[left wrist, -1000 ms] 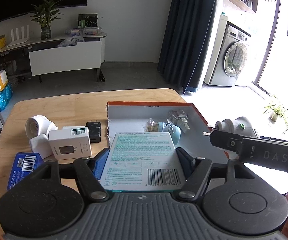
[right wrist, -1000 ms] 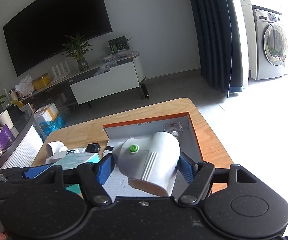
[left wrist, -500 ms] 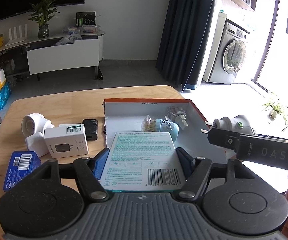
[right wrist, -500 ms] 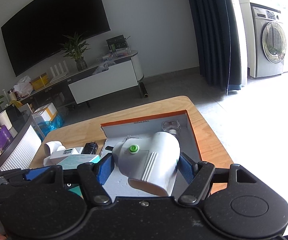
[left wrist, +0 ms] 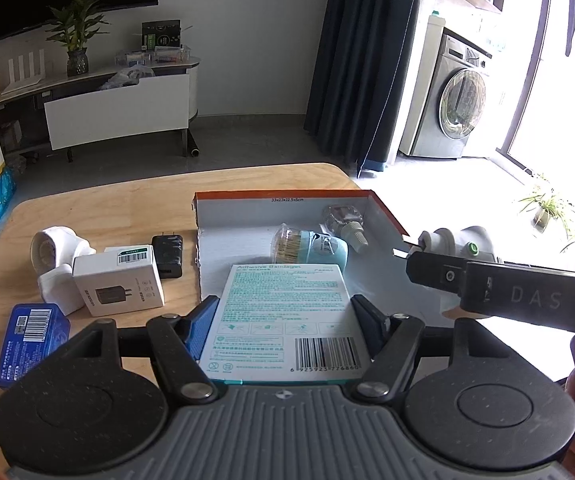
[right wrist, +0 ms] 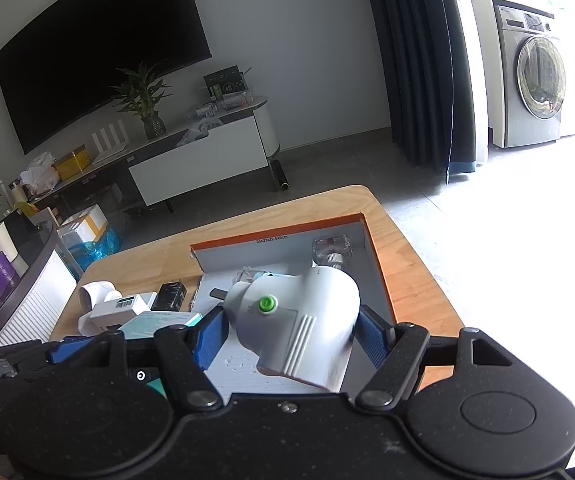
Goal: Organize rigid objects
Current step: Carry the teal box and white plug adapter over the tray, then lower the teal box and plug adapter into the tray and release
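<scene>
The left gripper's point(left wrist: 283, 320) fingers point(left wrist: 203, 320) clamp a bandage box point(left wrist: 285, 326) over the orange-rimmed tray point(left wrist: 287, 195) on the bench point(left wrist: 107, 212). The right gripper's point(right wrist: 291, 332) fingers point(right wrist: 209, 334) grip a white plug-in device point(right wrist: 299, 320) above the same tray.

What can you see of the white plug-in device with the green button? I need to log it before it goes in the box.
The white plug-in device looks like smooth, glossy plastic: a rounded body with a small green button on its upper face, raised ribs near its base and a round collar with a dark prong at its nose. The right claw is shut on it, blue pads pressing both sides. It lies tilted, nose pointing left, held above the orange-rimmed box; nothing else visibly touches it.
</scene>
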